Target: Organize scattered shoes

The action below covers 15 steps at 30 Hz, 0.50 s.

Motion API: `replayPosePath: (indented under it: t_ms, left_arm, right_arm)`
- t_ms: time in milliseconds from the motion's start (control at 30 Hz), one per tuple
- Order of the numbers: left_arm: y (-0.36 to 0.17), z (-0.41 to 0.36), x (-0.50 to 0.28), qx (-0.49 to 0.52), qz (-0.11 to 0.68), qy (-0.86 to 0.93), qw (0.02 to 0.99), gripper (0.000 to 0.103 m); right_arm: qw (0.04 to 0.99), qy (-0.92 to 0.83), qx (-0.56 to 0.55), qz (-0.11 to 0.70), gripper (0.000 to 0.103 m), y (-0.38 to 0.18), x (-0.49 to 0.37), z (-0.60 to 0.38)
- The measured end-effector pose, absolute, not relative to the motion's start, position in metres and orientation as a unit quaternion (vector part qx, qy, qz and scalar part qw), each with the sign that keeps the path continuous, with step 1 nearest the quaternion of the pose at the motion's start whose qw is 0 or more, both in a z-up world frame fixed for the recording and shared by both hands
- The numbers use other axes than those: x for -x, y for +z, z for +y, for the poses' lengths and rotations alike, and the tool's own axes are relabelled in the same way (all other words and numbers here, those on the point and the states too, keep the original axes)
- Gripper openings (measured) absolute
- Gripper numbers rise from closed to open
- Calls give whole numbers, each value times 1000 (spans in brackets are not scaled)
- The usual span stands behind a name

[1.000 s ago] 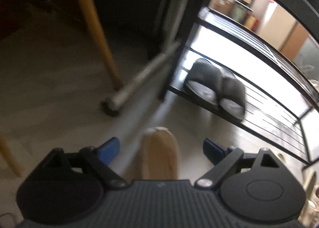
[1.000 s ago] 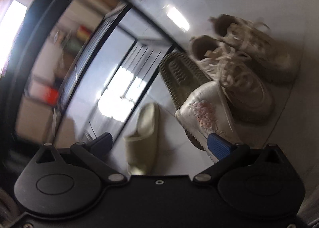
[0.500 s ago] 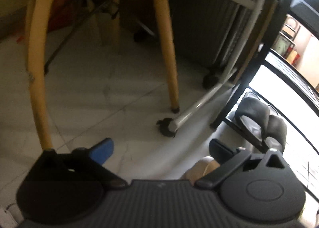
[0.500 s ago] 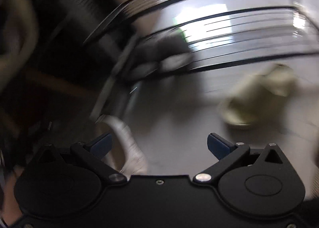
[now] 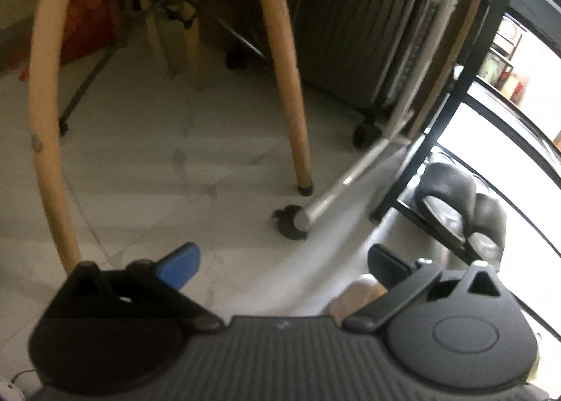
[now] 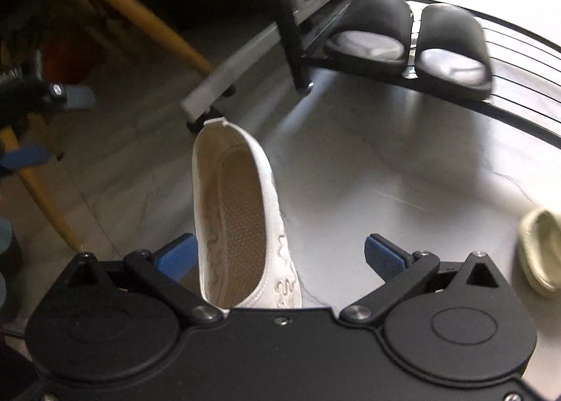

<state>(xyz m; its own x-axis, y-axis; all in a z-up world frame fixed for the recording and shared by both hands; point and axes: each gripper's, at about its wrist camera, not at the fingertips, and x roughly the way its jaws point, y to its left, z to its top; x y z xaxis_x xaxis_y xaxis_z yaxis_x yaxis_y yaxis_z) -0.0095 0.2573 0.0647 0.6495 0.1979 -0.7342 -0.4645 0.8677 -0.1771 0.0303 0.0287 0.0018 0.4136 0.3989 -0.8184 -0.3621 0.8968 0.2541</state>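
You are working low over a pale, glossy tiled floor point(image 6: 368, 169) that throws back glare from bright light on the right. A black metal shoe rack point(image 6: 413, 76) stands on it, and a pair of black slides point(image 6: 410, 40) sits side by side on its lowest wire shelf, openings toward you. Just beside the rack's corner post runs the white tubular frame of a wheeled stand point(image 5: 350, 180), ending in a small black caster, and next to that stand the yellow wooden legs of a chair point(image 5: 287, 85).

Only your left wrist view shows the dim space under the chair, with thin black struts, more legs and something red at the far left. Only your right wrist view shows the white slip-on shoe point(image 6: 238, 225), a cream slide point(image 6: 540, 253) on the floor at the right edge, and your left gripper point(image 6: 45, 127) off to the left.

The white shoe is narrow, with a tan perforated insole and raised wavy stitching along its side. It lies in front of your right gripper point(image 6: 280, 257), close against the left finger; the jaws are spread wide and grip nothing. Your left gripper point(image 5: 284, 260) is likewise spread apart and empty over bare floor.
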Motion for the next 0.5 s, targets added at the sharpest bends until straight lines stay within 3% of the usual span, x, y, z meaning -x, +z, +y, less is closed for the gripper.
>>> replayPosePath:
  t_ms: [500]
  left_arm:
    - [60,259,5,184,381,183,887,102]
  right_arm:
    - [840,241,33,485,103,-26,-51,88]
